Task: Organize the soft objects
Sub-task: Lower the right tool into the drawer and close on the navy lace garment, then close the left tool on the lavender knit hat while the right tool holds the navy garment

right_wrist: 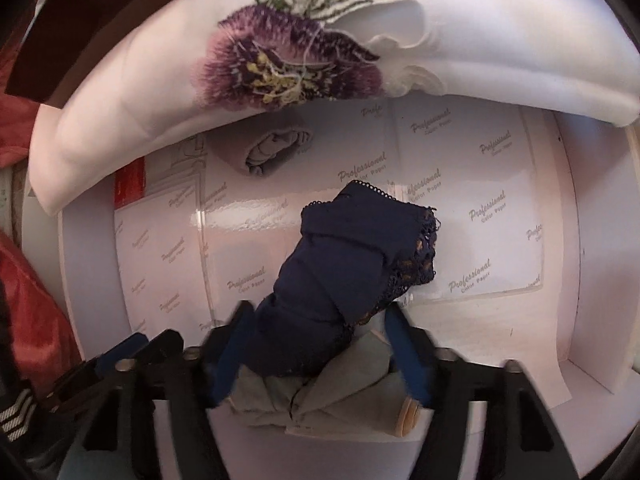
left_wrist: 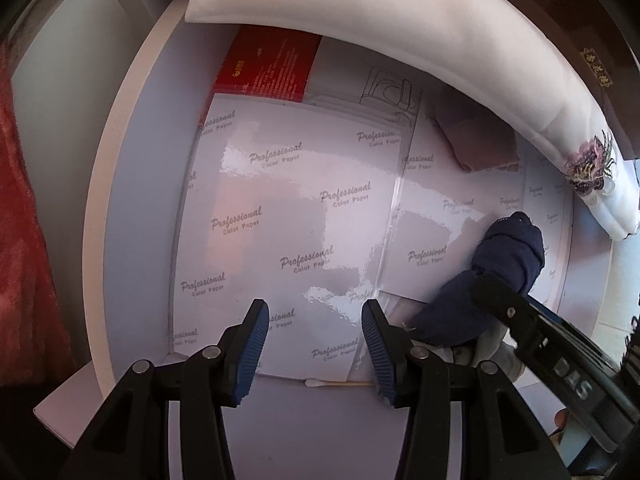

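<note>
Navy lace garment (right_wrist: 348, 272) in right tongs (right_wrist: 320, 348), left tongs (left_wrist: 314, 350) empty

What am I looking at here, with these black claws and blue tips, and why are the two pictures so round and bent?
No robot here: a person holds a two-finger gripper in each hand, each carrying a wide-angle camera that bends the view. One picture looks along the left gripper, whose jaws stand apart over glossy paper sheets with nothing between them. The other looks along the right gripper, which has a rolled dark blue lace-trimmed garment between its fingers, over a grey cloth. Farther back lie a small rolled grey cloth and a white embroidered fabric with a purple flower.
</note>
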Available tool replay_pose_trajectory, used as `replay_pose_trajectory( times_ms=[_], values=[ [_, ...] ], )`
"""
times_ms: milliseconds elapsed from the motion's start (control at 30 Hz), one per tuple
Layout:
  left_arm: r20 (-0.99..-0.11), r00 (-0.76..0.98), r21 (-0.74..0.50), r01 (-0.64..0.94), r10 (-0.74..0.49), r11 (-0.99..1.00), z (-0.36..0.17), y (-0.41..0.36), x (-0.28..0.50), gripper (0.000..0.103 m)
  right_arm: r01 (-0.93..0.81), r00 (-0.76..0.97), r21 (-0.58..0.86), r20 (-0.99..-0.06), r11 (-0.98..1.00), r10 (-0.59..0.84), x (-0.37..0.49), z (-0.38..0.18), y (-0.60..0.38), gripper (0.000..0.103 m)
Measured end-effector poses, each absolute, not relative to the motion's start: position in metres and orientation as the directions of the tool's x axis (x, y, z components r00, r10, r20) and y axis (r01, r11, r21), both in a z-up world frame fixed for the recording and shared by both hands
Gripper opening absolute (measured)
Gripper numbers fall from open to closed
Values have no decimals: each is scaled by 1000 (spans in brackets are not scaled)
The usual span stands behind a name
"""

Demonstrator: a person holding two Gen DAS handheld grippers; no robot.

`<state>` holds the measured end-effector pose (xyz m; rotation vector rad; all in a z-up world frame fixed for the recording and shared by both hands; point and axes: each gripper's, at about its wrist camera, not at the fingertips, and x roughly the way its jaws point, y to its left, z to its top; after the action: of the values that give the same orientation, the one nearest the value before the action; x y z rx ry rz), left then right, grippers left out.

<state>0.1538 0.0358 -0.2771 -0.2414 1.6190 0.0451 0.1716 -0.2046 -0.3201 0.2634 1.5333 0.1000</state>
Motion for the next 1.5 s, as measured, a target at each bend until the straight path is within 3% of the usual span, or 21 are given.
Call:
replay_pose_trajectory(
  times_ms=[133, 467, 933, 1133, 1300, 1500],
  values=[
    [-991, -31, -125, -183, -133, 975, -275, 35, 155, 49, 82, 45, 207, -978, 975, 204, 171, -318, -203, 37],
    [-987, -18, -151, -173, -157, 973, -269, 34, 157, 49, 179, 46, 7, -999, 984, -1, 164, -315, -239, 40],
    [-966, 116, -236, -48, -229, 971, -238, -14, 191, 62, 224, 20, 63, -998, 973, 60, 155, -337, -244, 48],
    [-957, 144, -270, -123, -253, 955, -245, -23, 218, 66, 229, 4, 88, -996, 969, 90, 151, -347, -261, 52],
    [-957, 152, -274, -185, -248, 944, -254, -34, 236, 76, 227, -2, 99, -995, 969, 103, 145, -357, -257, 53],
    [-951, 184, -289, -231, -250, 929, -263, -41, 252, 75, 244, -12, 118, -992, 963, 125, 137, -357, -269, 54]
  ],
)
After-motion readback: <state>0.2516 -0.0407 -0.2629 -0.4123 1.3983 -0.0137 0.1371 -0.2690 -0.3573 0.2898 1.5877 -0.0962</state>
